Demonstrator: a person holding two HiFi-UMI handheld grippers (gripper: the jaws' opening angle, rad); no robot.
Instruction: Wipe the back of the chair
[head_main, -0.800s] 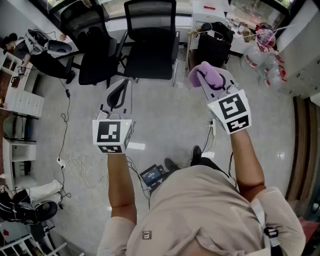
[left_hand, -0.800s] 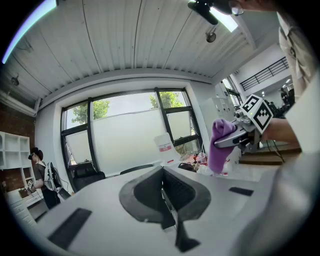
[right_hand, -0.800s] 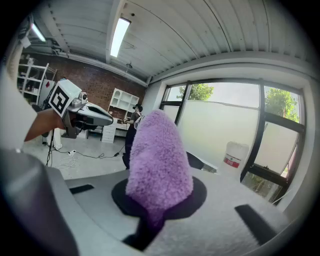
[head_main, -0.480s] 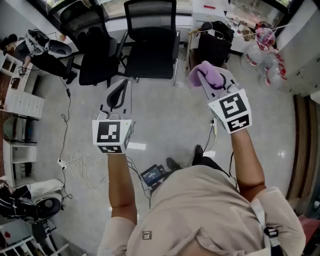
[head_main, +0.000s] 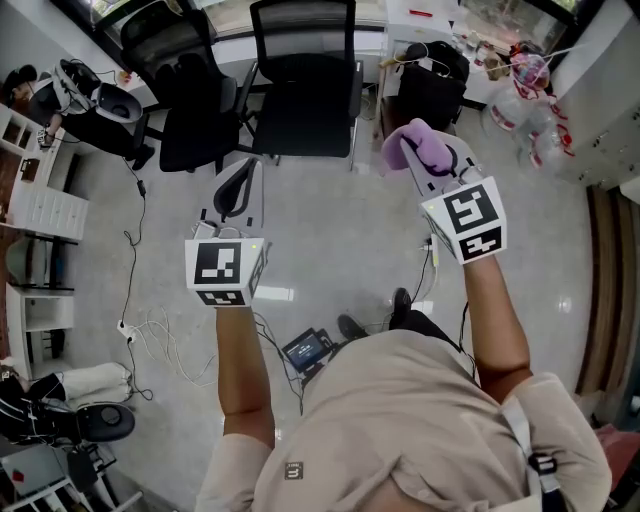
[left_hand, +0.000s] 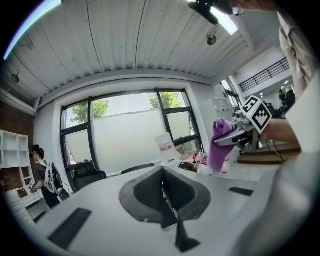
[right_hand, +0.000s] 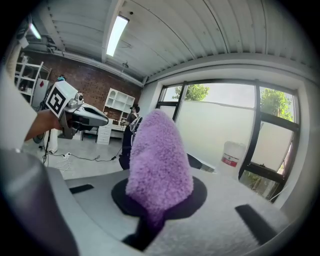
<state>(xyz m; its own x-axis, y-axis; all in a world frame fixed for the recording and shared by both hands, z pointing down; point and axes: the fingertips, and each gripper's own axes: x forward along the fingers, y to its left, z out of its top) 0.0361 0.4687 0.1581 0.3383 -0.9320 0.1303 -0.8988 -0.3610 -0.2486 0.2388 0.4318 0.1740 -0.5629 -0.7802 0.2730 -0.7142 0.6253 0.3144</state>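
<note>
Now, two hand-held grippers (head_main: 236, 190) (head_main: 428, 160), one purple cloth (head_main: 410, 141)

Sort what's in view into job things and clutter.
Job: purple cloth; right gripper holding it; black mesh chair ahead.
Clutter: second black chair; floor cables; plastic bags.

The right hand-held gripper (head_main: 412, 158), closed on the purple cloth (head_main: 428, 143), is shifted slightly rightward and forward, nearer the chair (head_main: 305, 95).
</note>
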